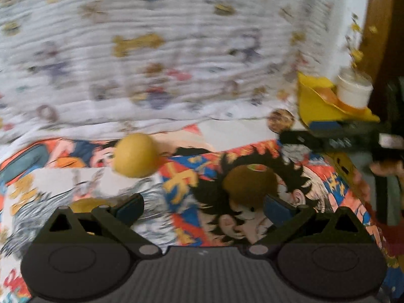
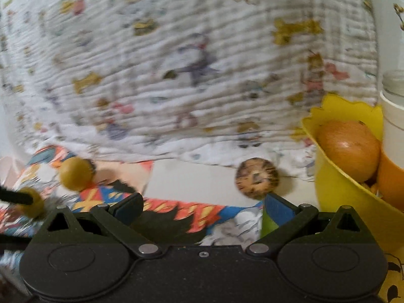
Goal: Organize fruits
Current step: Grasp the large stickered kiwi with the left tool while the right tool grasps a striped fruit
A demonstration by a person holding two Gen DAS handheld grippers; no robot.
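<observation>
Soft, even indoor light fills both fisheye views, which bow and darken toward the corners at ten and two o'clock, while motion blur smears the patterned cloth [image 1: 151,50] throughout and a small glare spot shines on the orange fruit [image 2: 348,149] at three o'clock.

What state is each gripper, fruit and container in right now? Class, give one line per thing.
left gripper: open, empty
right gripper: open, empty
yellow bowl: upright, holding an orange fruit
brown kiwi: loose on the cloth, beside the left gripper's right finger
yellow round fruit: loose on the cloth
striped brown ball: loose, outside the bowl
</observation>
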